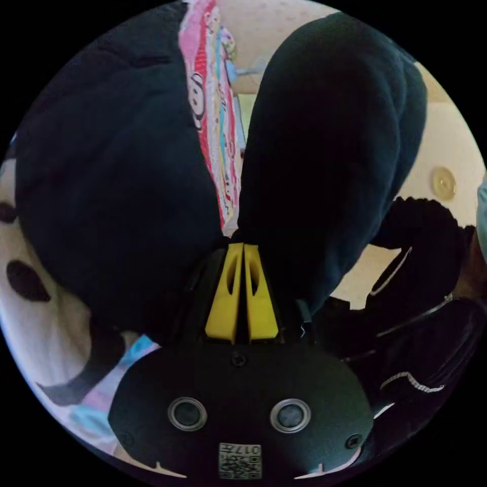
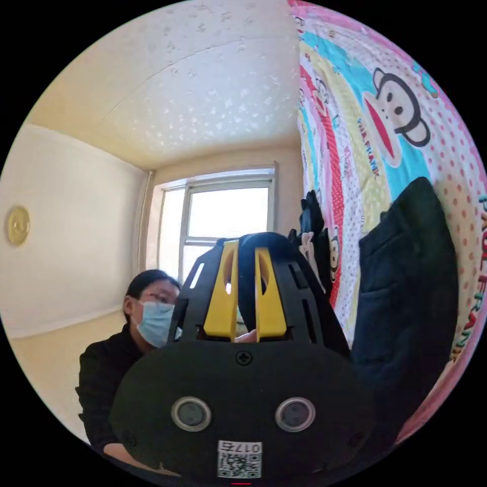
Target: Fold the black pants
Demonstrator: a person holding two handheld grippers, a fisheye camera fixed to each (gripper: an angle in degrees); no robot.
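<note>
Lifting the pants (image 1: pixel 324 152) off the sheet (image 1: pixel 213 101), both grippers (image 1: pixel 242 248) (image 2: pixel 247 253) clamped black cloth mid-fold; next, by appearances, the raised edge needed carrying across and laying flat.

Matt black cloth pants (image 1: pixel 329 152); plastic claw (image 1: pixel 242 248).

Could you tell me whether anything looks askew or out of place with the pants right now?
Nothing looks damaged. The black fabric pants balloon up from the left gripper, whose yellow jaws pinch them; another dark garment lies on the colourful cartoon bedsheet.
</note>
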